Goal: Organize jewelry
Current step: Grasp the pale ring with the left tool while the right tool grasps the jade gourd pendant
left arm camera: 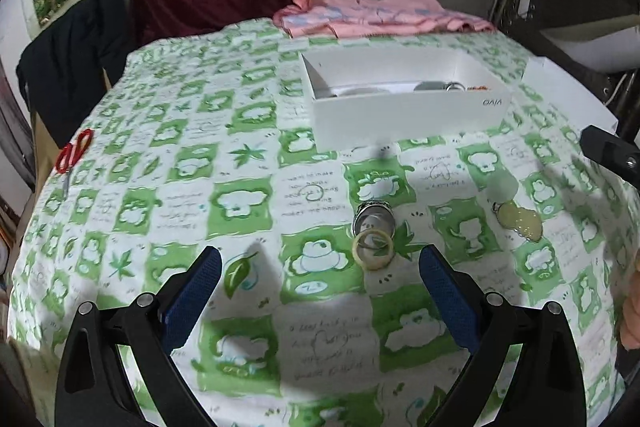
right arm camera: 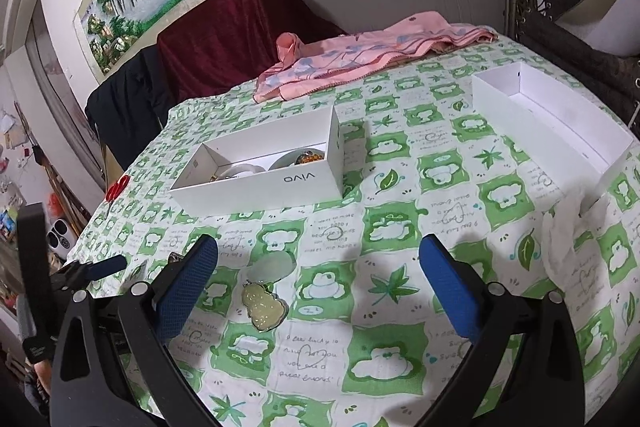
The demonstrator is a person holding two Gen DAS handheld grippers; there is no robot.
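While several pieces already sit inside the white box [left arm camera: 404,115] further back on the green-and-white tablecloth [left arm camera: 240,187], three pieces lie loose in front of it: a pale yellow ring [left arm camera: 373,249] touching a silver ring [left arm camera: 374,218] just behind it, and a yellowish gourd pendant [left arm camera: 519,221] off to their right. The left gripper [left arm camera: 320,267] hangs above the cloth with its blue pads spread wide and nothing between them, the yellow ring lying just ahead of the gap. The right gripper [right arm camera: 319,258] is equally wide apart and empty, the pendant [right arm camera: 264,305] beside its left finger. Red scissors [left arm camera: 74,151] rest near the cloth's left edge, a pink cloth [left arm camera: 380,15] at the back, and a second white box [right arm camera: 552,123] to the right.
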